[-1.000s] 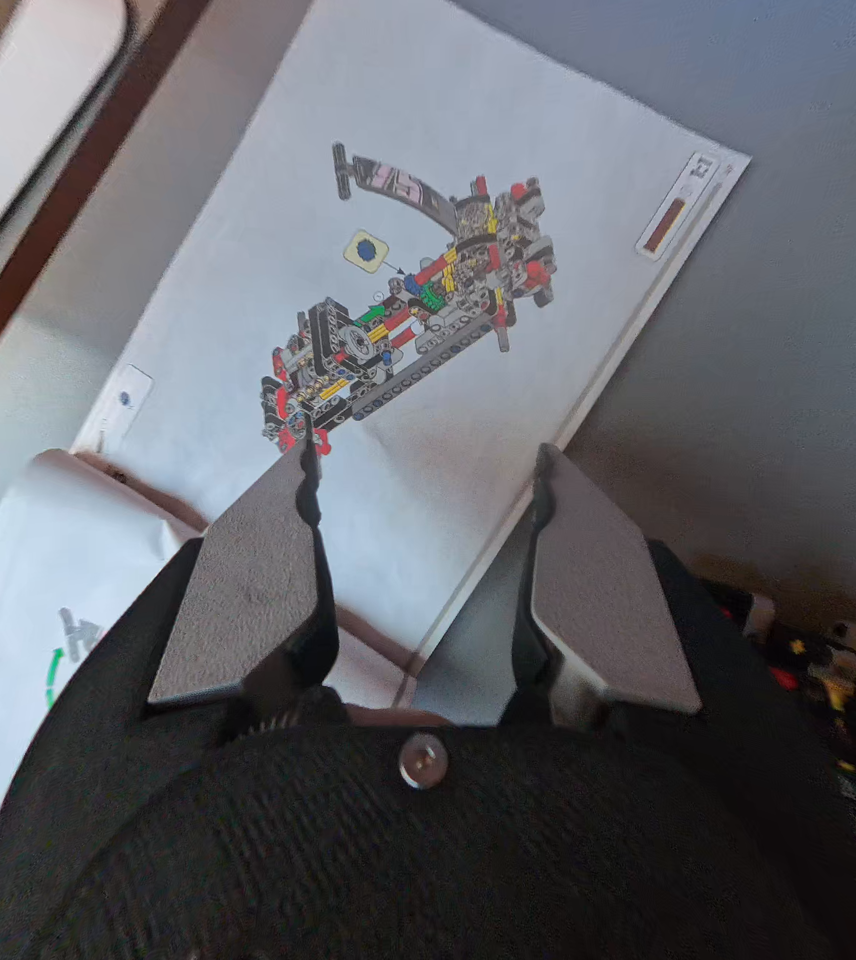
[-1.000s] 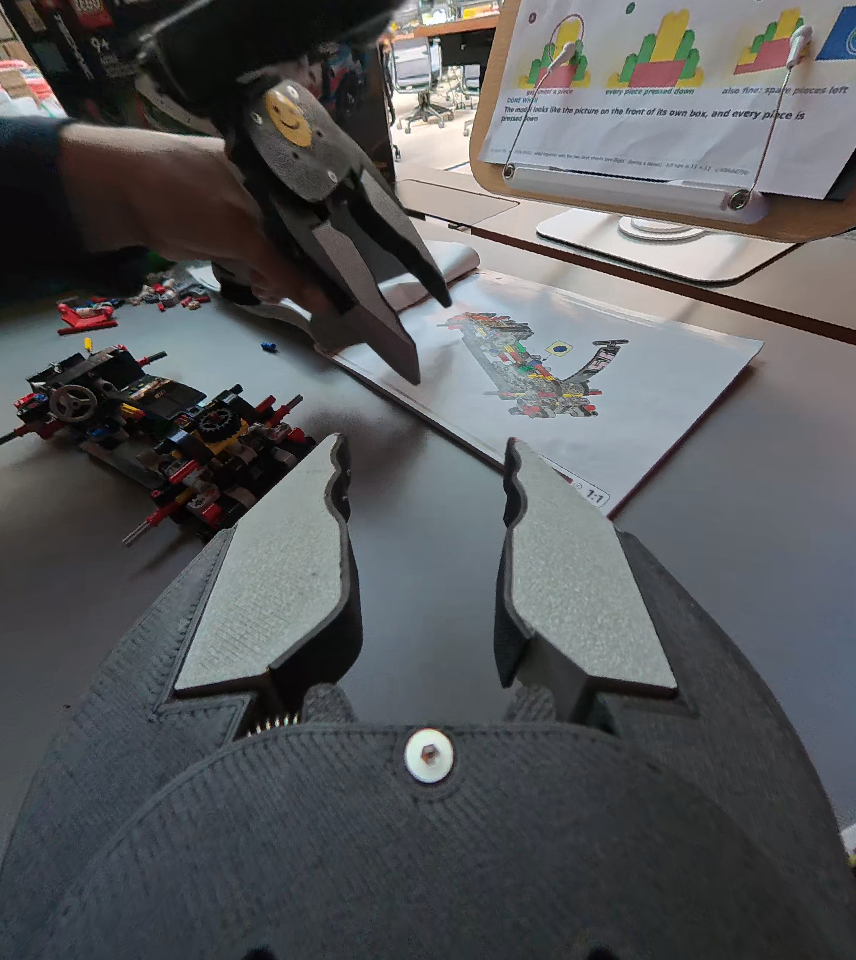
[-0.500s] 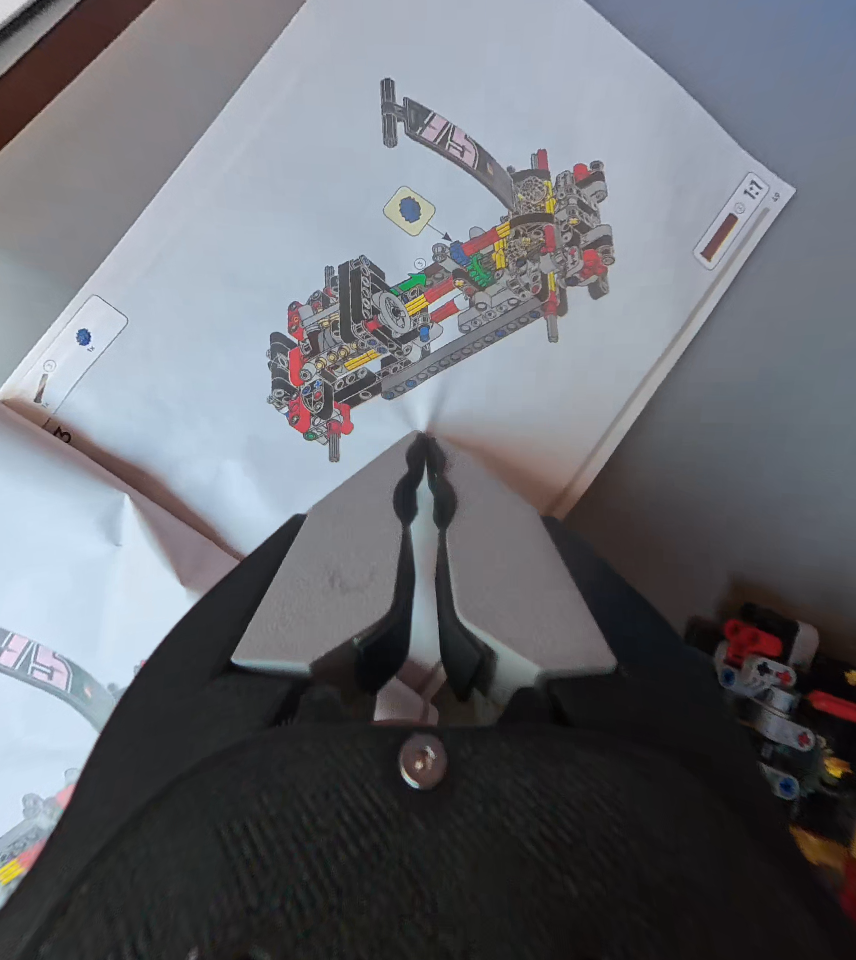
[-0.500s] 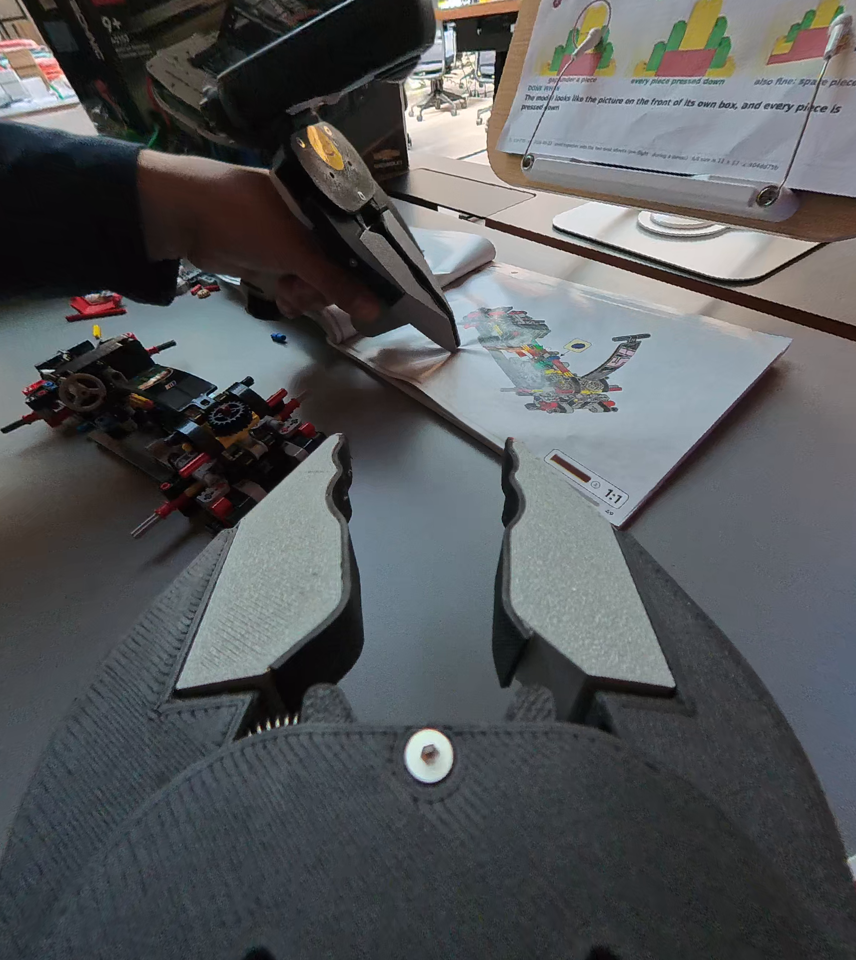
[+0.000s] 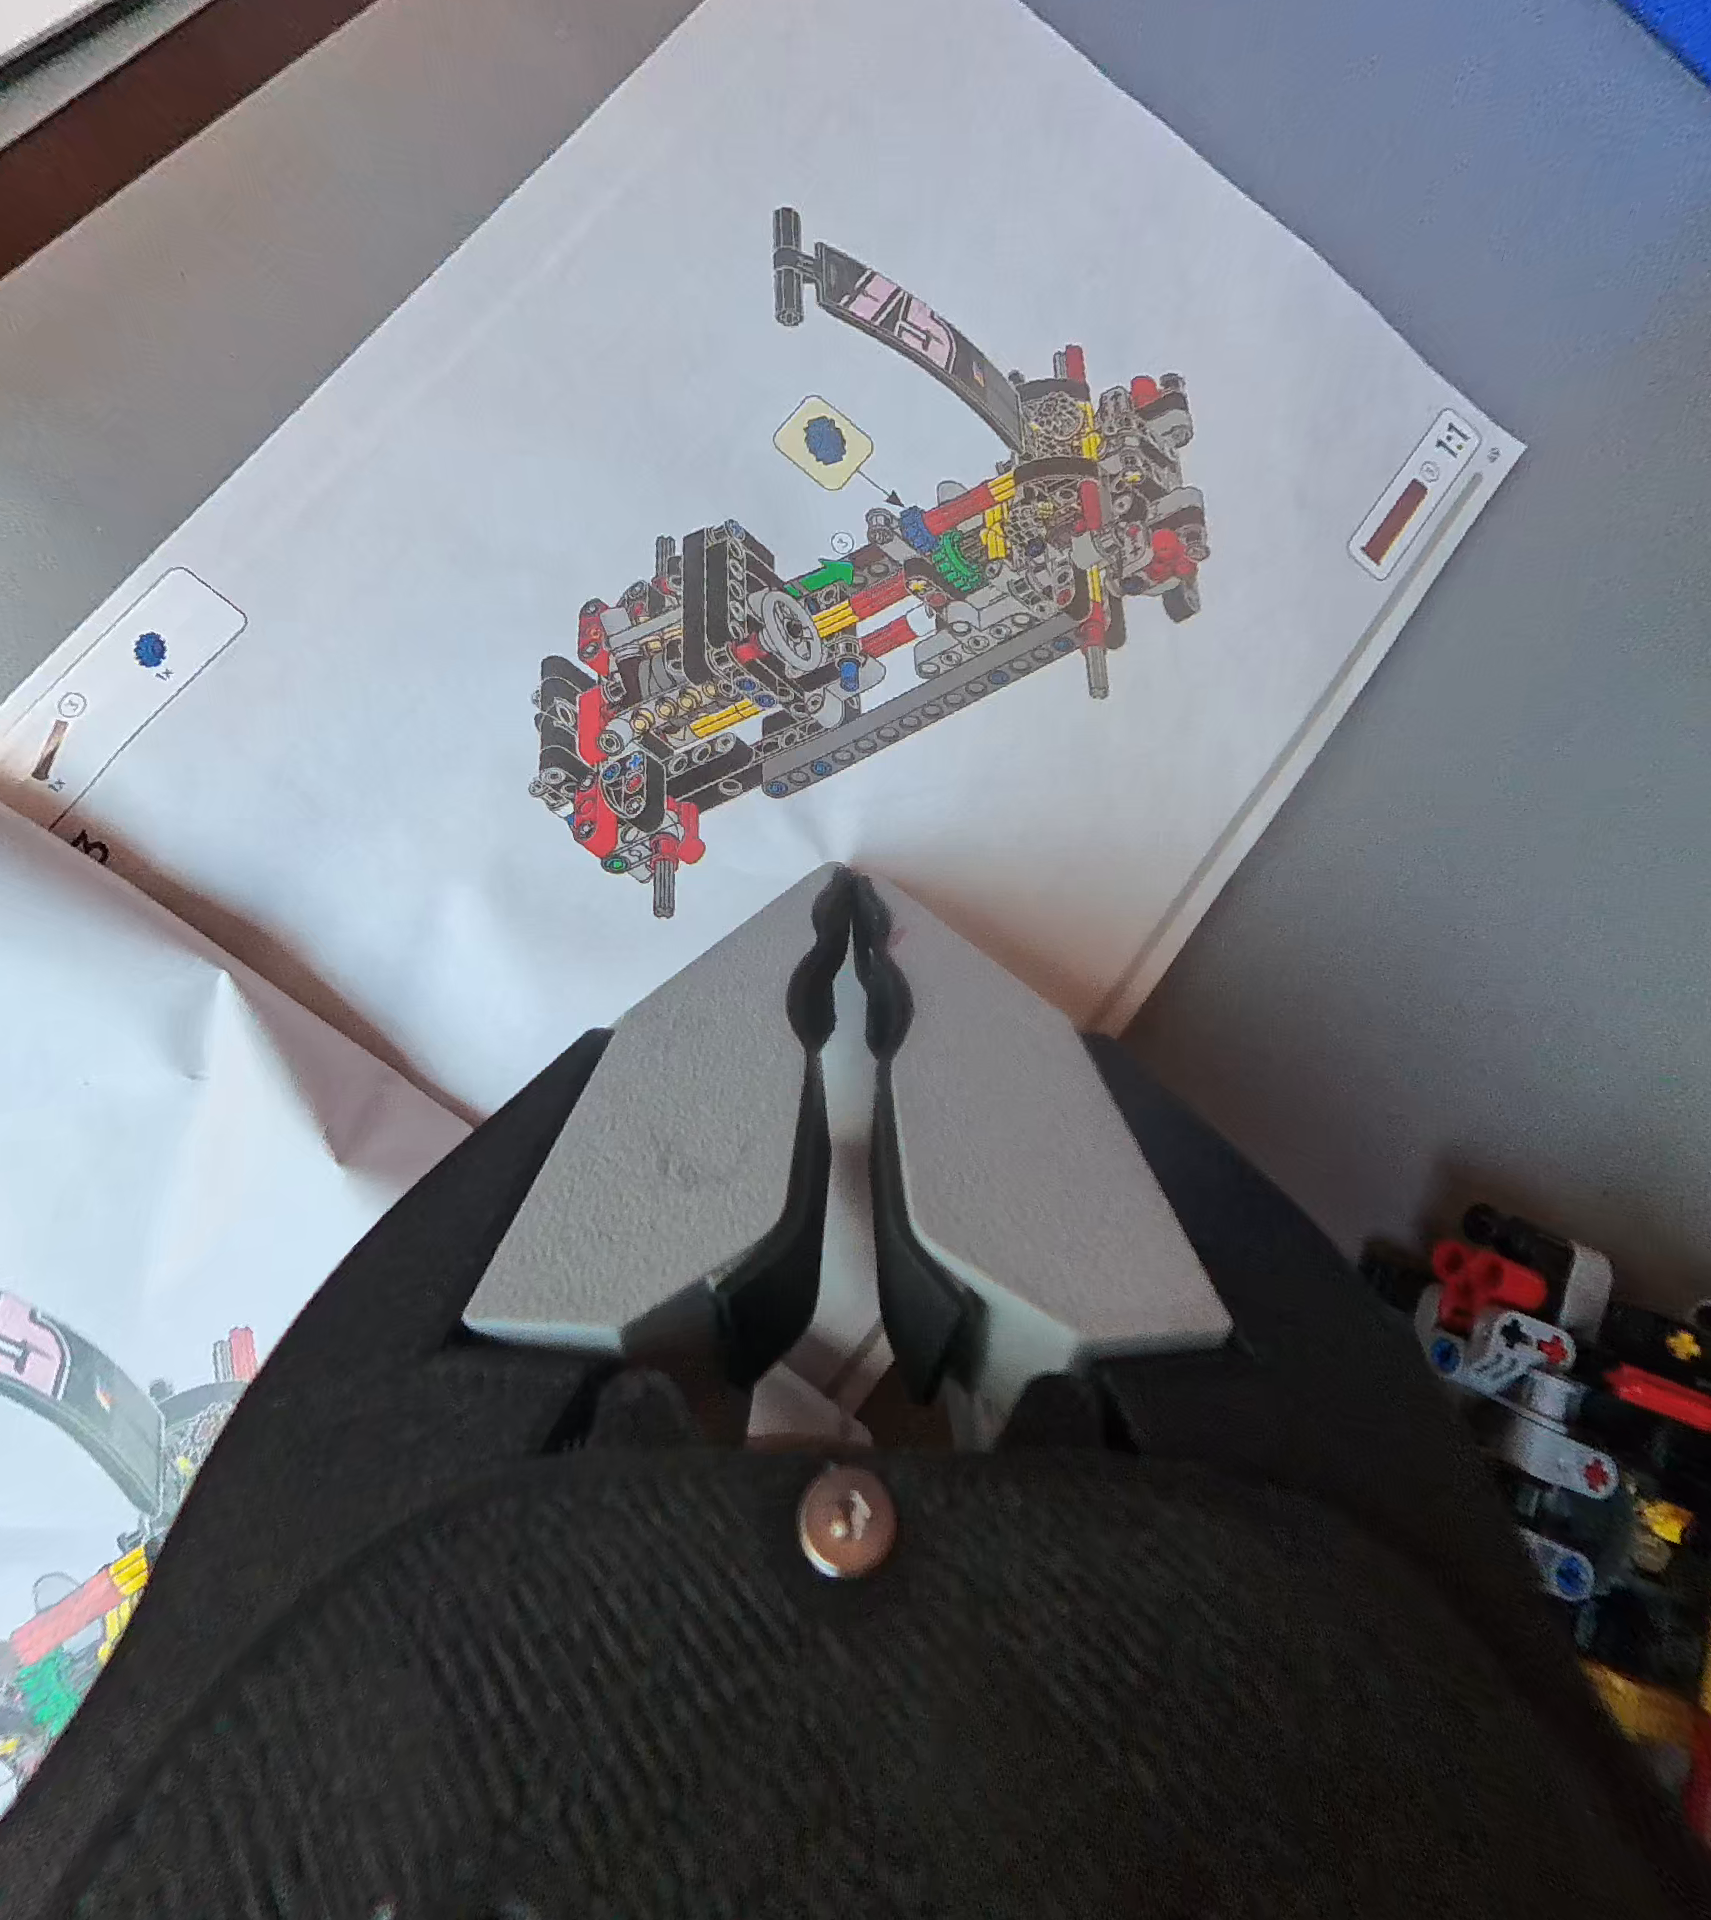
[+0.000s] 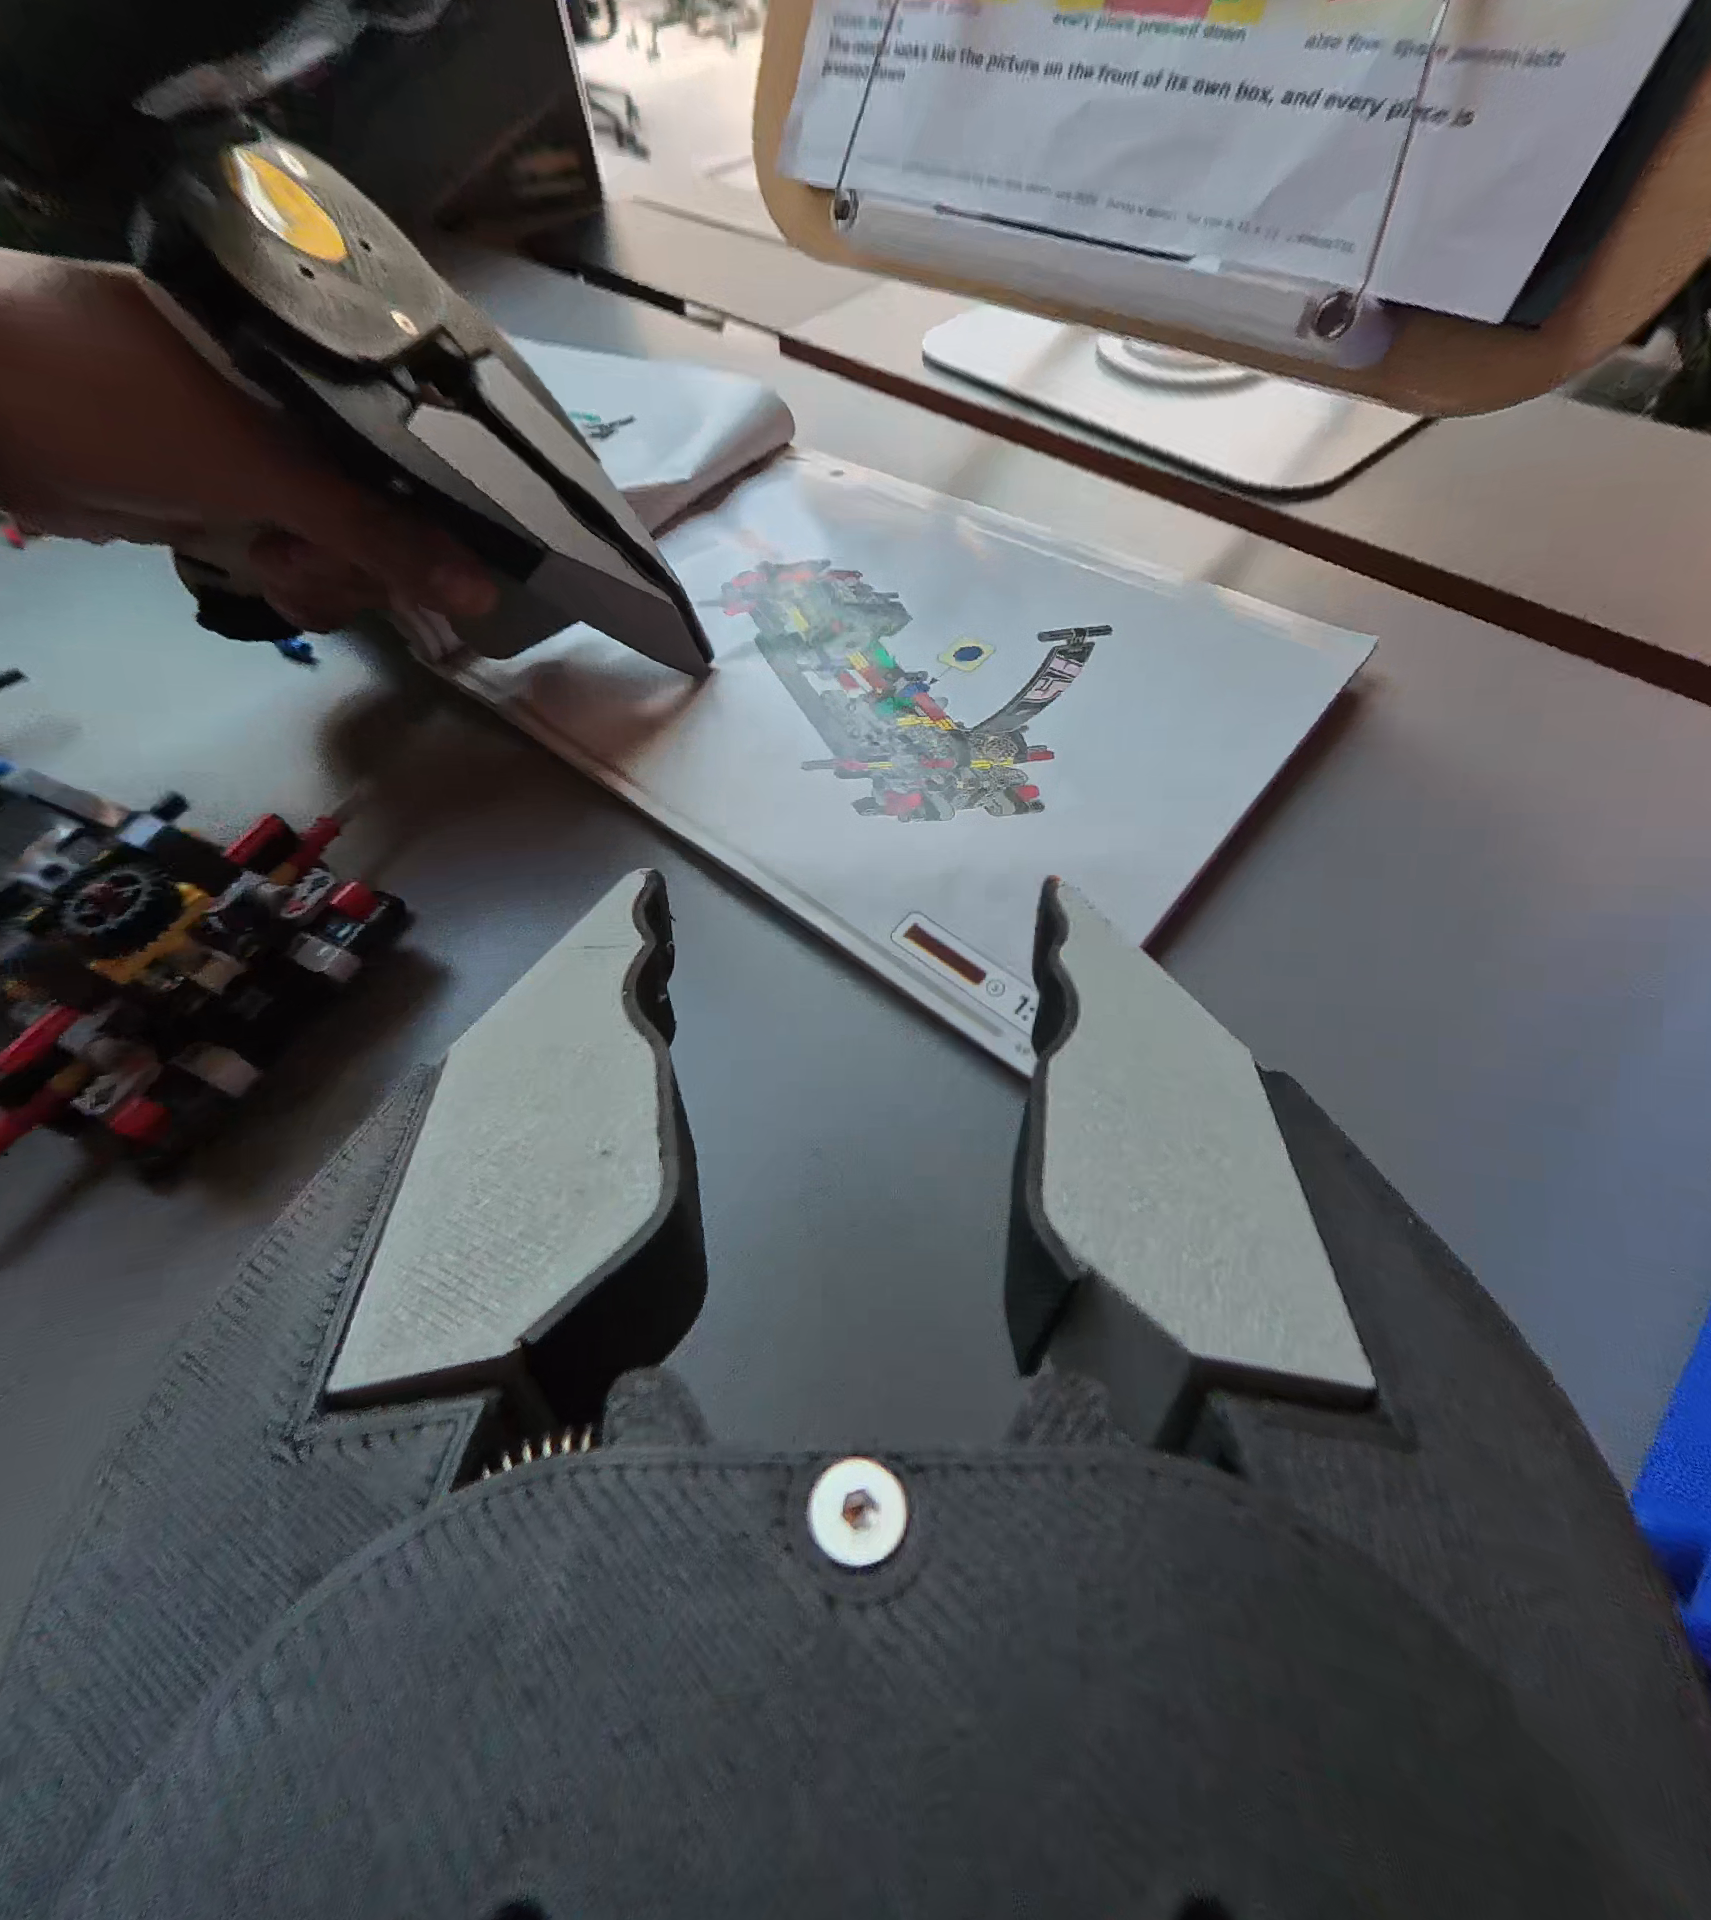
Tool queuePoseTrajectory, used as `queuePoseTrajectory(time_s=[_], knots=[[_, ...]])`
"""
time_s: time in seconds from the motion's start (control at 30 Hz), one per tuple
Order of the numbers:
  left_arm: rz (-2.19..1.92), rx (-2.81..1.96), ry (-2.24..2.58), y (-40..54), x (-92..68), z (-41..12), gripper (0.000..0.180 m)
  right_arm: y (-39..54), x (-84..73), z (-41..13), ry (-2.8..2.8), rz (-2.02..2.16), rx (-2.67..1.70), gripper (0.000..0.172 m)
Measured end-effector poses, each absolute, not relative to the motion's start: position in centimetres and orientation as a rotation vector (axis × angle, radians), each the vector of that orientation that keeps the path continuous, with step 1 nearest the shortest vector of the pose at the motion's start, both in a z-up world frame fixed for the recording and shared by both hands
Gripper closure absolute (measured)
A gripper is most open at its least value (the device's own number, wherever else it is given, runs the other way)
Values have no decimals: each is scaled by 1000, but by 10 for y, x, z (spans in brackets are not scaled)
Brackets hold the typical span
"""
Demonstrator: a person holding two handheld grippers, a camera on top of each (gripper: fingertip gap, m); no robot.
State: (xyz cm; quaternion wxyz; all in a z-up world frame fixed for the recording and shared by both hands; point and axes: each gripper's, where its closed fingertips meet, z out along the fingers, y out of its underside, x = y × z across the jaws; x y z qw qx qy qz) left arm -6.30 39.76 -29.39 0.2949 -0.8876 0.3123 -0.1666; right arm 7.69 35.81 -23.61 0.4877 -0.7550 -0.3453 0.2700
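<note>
Here, left claw [image 5: 846, 883] closed, seemingly pinching booklet page [image 5: 830, 312].

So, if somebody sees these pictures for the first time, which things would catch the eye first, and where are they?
Probably the open instruction booklet on the grey table, with its colourful drawing of a brick model. The left hand-held gripper, fingers together, presses its tip onto that page. To the left stands the half-built black, red and yellow brick model; the right hand-held gripper is open above the table, near the booklet's corner.
</note>
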Motion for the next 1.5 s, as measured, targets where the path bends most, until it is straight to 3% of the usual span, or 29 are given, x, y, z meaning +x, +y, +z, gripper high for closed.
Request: queuePoseTrajectory(time_s=[0.17, 0.2, 0.23, 0.3, 0.33, 0.4, 0.53, 0.63, 0.67, 0.73, 1.03, 1.5], knots=[[-579, -2419, 866, 385, -57, -287, 174, 402, 53, -252, -933, 500, -1934, 108], [-622, -2437, 839, 384, -53, -282, 134, 408, 49, -255, -931, 507, -1947, 108], [-623, -2447, 813, 386, -52, -277, 118, 411, 47, -257, -919, 525, -1945, 110], [-561, -2455, 851, 390, -50, -278, 115, 413, 45, -256, -894, 562, -1915, 114], [-502, -2497, 881, 390, -51, -286, 104, 412, 45, -255, -893, 568, -1903, 115], [-372, -2515, 945, 395, -51, -291, 111, 411, 47, -252, -886, 576, -1879, 116], [-224, -2537, 1036, 393, -50, -298, 104, 410, 48, -247, -872, 593, -1846, 117], [-302, -2543, 1042, 382, -39, -299, 74, 410, 48, -246, -865, 618, -1846, 117], [-272, -2546, 1061, 381, -38, -300, 71, 410, 48, -244, -858, 627, -1840, 117], [-160, -2534, 1090, 386, -42, -302, 81, 410, 49, -242, -846, 647, -1830, 118], [-267, -2563, 883, 408, -34, -287, 77, 408, 53, -236, -821, 673, -1804, 121], [-216, -2501, 736, 424, -45, -301, 85, 436, 106, -212, -482, 673, -1774, 124]])
